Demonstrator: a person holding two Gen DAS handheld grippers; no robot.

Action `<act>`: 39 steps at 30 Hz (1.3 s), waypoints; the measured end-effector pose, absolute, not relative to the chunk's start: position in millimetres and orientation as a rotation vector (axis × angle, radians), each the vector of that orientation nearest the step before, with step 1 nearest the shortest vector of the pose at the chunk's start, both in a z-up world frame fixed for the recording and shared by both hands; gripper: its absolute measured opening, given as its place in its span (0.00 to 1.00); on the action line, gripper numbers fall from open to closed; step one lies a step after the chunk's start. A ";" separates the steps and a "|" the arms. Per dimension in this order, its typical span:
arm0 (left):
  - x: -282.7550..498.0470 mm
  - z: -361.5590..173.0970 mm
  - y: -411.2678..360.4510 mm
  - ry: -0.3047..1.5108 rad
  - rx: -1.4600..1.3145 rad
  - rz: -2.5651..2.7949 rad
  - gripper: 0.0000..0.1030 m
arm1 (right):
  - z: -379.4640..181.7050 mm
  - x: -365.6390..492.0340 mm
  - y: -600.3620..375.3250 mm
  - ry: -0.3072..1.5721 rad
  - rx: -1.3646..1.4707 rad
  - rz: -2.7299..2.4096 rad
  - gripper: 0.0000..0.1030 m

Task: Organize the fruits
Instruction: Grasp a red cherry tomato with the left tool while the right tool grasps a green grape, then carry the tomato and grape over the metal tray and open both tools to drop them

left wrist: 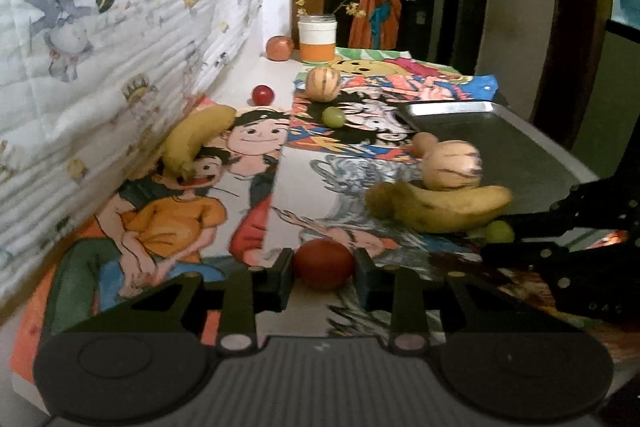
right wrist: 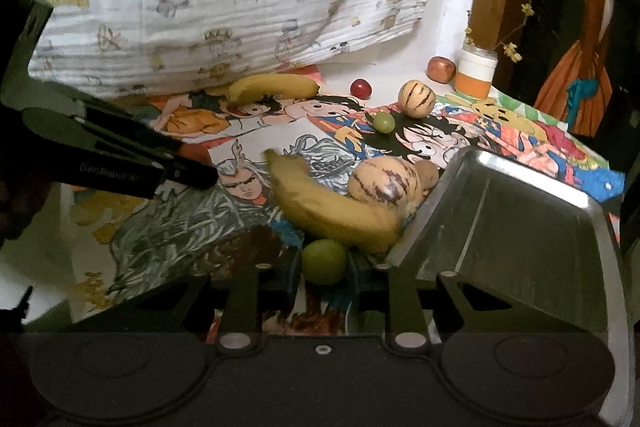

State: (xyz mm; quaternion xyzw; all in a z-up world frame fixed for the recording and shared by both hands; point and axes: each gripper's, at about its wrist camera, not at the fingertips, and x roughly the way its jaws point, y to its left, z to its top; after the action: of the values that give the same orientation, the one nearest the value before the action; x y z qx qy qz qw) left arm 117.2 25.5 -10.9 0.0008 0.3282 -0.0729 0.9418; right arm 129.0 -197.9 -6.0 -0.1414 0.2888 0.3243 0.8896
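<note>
Left wrist view: left gripper (left wrist: 324, 265) clamped on a red fruit (left wrist: 324, 264), pads pressing both its sides, low over the cartoon-printed cloth (left wrist: 280, 187). Ahead and right of the fingertips, a banana (left wrist: 440, 211) with a striped melon-like fruit (left wrist: 452, 165) just behind it, touching the metal tray (left wrist: 500, 147). Far ahead left, a second banana (left wrist: 196, 139) against the quilted fabric (left wrist: 100, 47).

Right wrist view: right gripper (right wrist: 324, 261) closed on a green fruit (right wrist: 324, 261), possibly a grape, held between both pads. Just beyond the tips, the banana, touching it or nearly so; tray close on the right. Left gripper off to the left.
</note>
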 end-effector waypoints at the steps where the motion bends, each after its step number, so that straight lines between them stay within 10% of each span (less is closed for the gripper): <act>1: 114.8 -10.4 24.3 0.671 -0.010 -0.159 0.34 | -4.5 126.1 -200.8 0.598 -0.279 0.675 0.25; 39: 211.8 105.7 -51.5 0.484 -0.128 -0.362 0.34 | 177.2 182.2 -305.9 0.375 -0.207 0.472 0.26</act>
State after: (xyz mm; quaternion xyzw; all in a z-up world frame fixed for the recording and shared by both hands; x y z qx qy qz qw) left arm 211.8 -51.5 105.7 -0.0629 0.2382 -0.1781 0.9527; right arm 182.2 -305.9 177.2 -0.1019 0.1844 0.2319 0.9497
